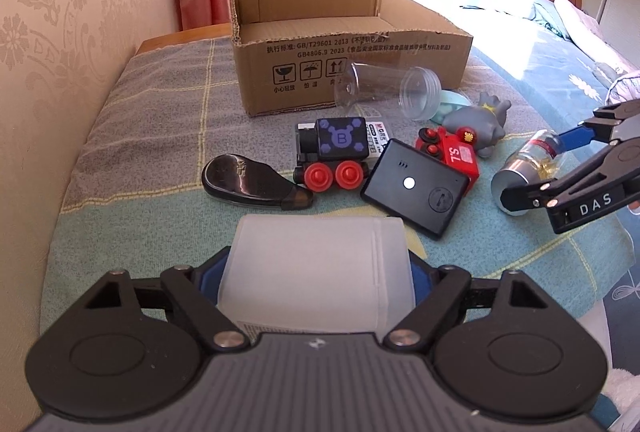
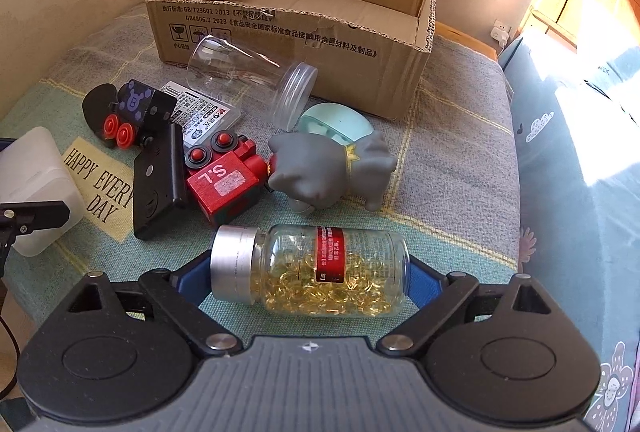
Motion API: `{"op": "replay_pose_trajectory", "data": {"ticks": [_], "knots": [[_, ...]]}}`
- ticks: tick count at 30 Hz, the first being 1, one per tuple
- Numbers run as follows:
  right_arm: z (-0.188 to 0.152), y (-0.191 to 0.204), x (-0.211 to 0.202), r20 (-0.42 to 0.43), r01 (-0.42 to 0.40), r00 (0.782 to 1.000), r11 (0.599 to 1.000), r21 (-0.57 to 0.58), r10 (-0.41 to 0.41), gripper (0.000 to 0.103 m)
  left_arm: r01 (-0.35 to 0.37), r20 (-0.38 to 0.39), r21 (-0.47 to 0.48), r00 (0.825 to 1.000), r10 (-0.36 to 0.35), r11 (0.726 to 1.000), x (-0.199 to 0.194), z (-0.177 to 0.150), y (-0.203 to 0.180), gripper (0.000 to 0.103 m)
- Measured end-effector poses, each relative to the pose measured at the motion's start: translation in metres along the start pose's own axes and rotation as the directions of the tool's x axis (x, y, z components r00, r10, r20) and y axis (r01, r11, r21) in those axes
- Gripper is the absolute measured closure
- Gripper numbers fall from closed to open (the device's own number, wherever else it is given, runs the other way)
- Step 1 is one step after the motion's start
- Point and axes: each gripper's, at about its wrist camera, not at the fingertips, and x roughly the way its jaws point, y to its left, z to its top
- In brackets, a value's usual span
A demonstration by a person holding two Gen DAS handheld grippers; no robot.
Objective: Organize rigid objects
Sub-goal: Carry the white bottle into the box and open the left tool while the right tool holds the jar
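Observation:
My left gripper [image 1: 316,272] is shut on a frosted white plastic box [image 1: 316,268], which also shows at the left edge of the right wrist view [image 2: 36,188]. My right gripper [image 2: 308,272] is shut on a glass bottle of yellow capsules [image 2: 316,270] with a silver cap, held on its side; it also shows in the left wrist view [image 1: 528,168]. An open empty cardboard box [image 1: 348,60] [image 2: 296,32] stands at the back of the bed.
On the blanket lie a clear plastic jar [image 1: 388,88], a black toy train [image 1: 332,156], a red toy train [image 2: 224,180], a flat black device [image 1: 416,186], a glossy black case [image 1: 248,184], a grey figurine [image 2: 328,168], a mint case [image 2: 332,124].

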Motion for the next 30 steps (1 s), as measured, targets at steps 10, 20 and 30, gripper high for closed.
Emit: {"op": "replay_pose_trajectory", "data": {"ticks": [10,20,30], "knots": [[0.023,-0.01,-0.034,0.067,-0.052,0.996,0.998,-0.023,0.054,0.006,0.006,0.096,0.009,0.995,-0.007,1.0,-0.014,0.058,0.006,0.02],[0.069,-0.028,-0.044,0.162,-0.073,0.984,0.997,-0.035,0.078,0.006,-0.024,0.183,0.073,0.983,0.01,0.997,0.019,0.163,0.006,0.019],[0.111,-0.047,-0.037,0.22,-0.046,0.974,0.999,-0.016,0.049,0.006,-0.091,0.16,0.047,0.984,0.082,0.995,0.103,0.246,0.011,0.017]]}}
